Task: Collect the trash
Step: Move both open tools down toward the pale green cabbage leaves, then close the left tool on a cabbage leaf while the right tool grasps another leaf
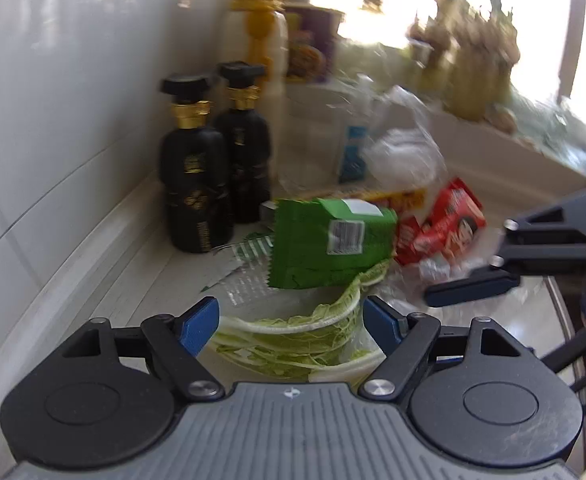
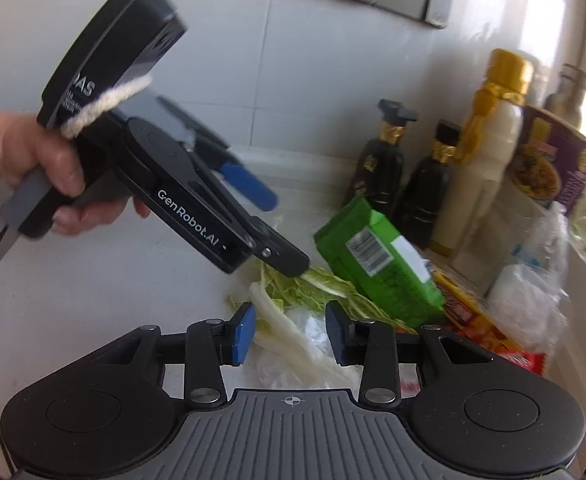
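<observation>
Left gripper (image 1: pixel 291 320) fingers spread over cabbage leaves (image 1: pixel 293 340); right gripper (image 2: pixel 289 334) fingers half-spread, seemingly pinching nothing.

Left tool (image 1: pixel 291 326) jaws apart, right tool (image 2: pixel 291 334) narrower, both angled down

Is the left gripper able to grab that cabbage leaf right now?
Probably yes. The left gripper stands open with the cabbage leaf right between its fingers, nothing covering that part. The green packet only lies over the leaf's far end.
</observation>
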A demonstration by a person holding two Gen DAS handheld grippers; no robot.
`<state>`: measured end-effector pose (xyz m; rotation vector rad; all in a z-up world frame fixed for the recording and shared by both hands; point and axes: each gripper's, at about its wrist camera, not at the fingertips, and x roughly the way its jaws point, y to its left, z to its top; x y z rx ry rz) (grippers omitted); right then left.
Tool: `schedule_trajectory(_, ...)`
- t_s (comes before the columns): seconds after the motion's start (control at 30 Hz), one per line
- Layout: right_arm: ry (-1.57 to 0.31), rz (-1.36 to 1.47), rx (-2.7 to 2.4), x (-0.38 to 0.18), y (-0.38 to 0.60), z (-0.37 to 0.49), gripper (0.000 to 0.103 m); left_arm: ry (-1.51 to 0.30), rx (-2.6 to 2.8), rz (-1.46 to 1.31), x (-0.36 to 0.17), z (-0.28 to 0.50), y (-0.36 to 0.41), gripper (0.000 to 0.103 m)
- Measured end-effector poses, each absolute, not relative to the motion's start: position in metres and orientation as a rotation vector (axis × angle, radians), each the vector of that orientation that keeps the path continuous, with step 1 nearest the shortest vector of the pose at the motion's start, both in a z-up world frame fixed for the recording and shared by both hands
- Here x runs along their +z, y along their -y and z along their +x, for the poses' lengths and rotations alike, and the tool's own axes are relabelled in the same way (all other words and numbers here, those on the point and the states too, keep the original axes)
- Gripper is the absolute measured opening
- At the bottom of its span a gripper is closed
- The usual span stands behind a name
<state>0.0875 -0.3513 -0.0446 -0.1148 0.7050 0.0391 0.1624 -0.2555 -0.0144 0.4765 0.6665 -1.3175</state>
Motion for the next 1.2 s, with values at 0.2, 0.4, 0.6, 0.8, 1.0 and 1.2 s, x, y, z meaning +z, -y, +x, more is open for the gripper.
schedule_trajectory(0.2,-0.760,-0.174,0.127,-0.054,0.340,0.114,0.029,-0.671,-1.398,0.648,-0.017,0.164,0.276,0.062)
schedule_trajectory(0.4,-0.813,-0.249,0.114,-0.067,0.332,0.127,0.010,-0.707,-1.444,0.767,-0.017,0.165,0.281,0.051)
schedule_trajectory(0.6,-0.811,-0.208,0.124,-0.053,0.331,0.109,0.000,-0.737,-1.450,0.798,-0.015,0.164,0.267,0.049)
schedule_trajectory(0.8,-0.848,-0.200,0.136,-0.056,0.328,0.090,0.000,-0.761,-1.436,0.817,-0.020,0.159,0.246,0.046)
schedule_trajectory(1.0,-0.816,-0.227,0.102,-0.052,0.323,0.090,0.021,-0.696,-1.423,0.785,-0.019,0.151,0.236,0.042)
schedule_trajectory(1.2,-0.830,-0.233,0.096,-0.056,0.327,0.114,0.027,-0.681,-1.421,0.809,-0.020,0.147,0.256,0.031)
